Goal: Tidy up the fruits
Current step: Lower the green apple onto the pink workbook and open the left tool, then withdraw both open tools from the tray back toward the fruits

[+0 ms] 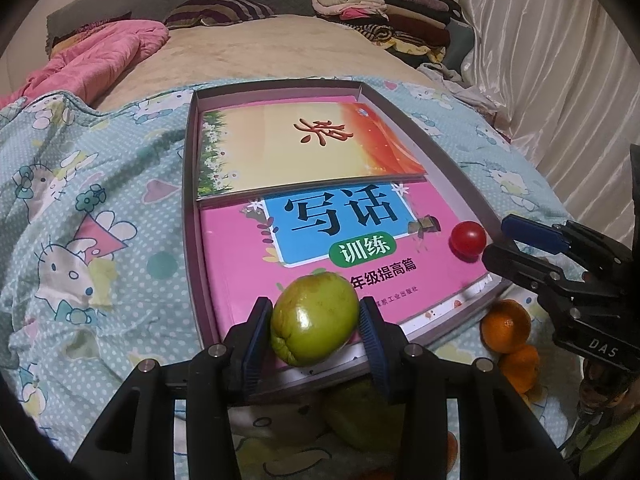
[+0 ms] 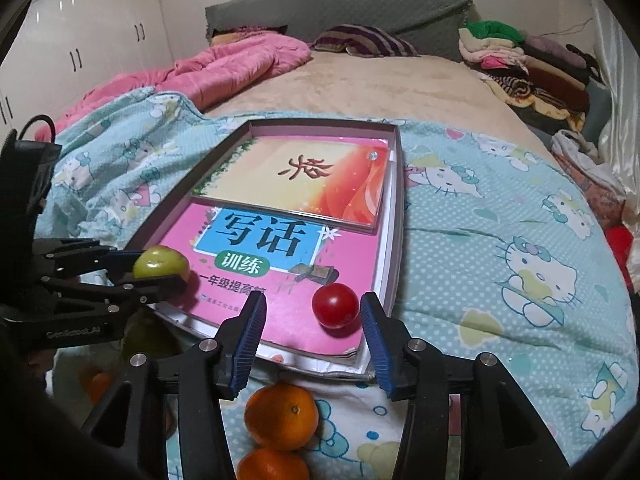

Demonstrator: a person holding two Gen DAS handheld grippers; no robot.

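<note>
A green fruit (image 1: 315,318) sits between the pads of my left gripper (image 1: 314,305), which is shut on it just above the near end of a pink book (image 1: 236,252). That grip also shows in the right wrist view, left gripper (image 2: 160,269) around the green fruit (image 2: 158,264). A small red tomato (image 2: 335,306) rests on the pink book (image 2: 180,248), between the open fingers of my right gripper (image 2: 313,300), close to the right pad. From the left wrist, the right gripper (image 1: 496,240) stands just right of the tomato (image 1: 468,238).
The books lie in a shallow grey box (image 2: 397,208) on a cartoon-print blanket (image 2: 500,220). Two oranges (image 2: 282,416) (image 2: 272,466) and another green fruit (image 1: 356,420) lie on the blanket before the box's near edge. A pink quilt (image 2: 224,68) and stacked clothes (image 2: 520,64) lie further back.
</note>
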